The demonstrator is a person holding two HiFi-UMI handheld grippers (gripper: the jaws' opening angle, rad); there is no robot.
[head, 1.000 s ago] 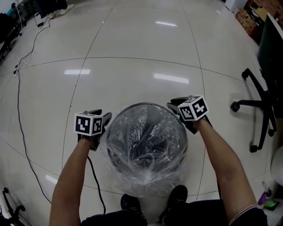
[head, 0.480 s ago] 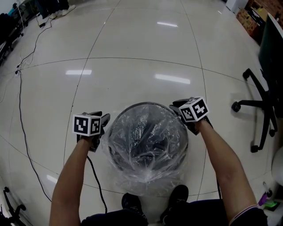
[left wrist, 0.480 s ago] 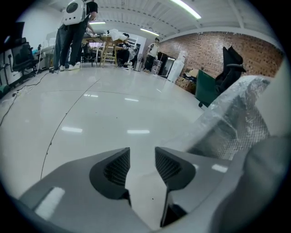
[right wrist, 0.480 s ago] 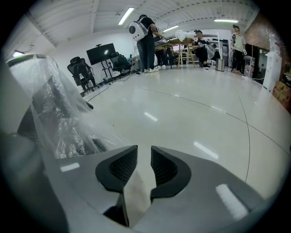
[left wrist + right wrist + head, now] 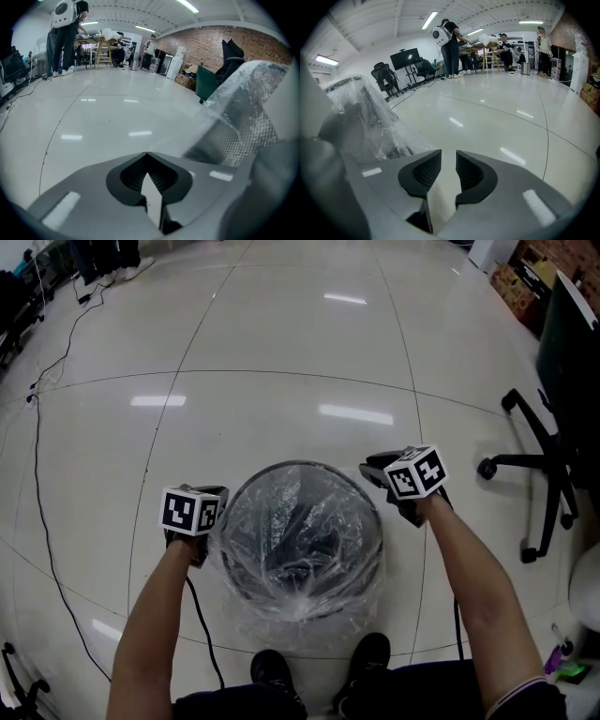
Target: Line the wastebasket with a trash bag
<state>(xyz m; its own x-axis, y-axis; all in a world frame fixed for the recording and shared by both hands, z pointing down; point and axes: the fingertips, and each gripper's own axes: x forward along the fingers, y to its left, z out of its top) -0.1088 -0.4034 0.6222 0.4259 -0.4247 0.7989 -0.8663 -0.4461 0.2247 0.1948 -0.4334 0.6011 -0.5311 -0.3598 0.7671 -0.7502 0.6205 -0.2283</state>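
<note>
A round black mesh wastebasket (image 5: 246,570) stands on the floor between my two grippers. A clear trash bag (image 5: 309,601) lines it and drapes over its rim. My left gripper (image 5: 212,495) sits just outside the rim's left side. Its jaws have just been closing and its tips now meet (image 5: 146,153), shut with nothing seen between them; the bagged basket (image 5: 243,112) rises to their right. My right gripper (image 5: 379,469) hovers off the rim's upper right. Its jaws (image 5: 448,161) stand open by a narrow gap, with nothing in it and the basket (image 5: 351,122) to their left.
An office chair (image 5: 539,474) stands at the right and cardboard boxes (image 5: 520,282) at the top right. A cable (image 5: 42,474) runs along the floor on the left, another (image 5: 202,624) by my left arm. My shoes (image 5: 370,652) are just below the basket. People (image 5: 65,28) stand far off.
The left gripper's fingers, spread earlier, have come together beside the rim. The right gripper has drawn a little away from the rim, up and to the right.
</note>
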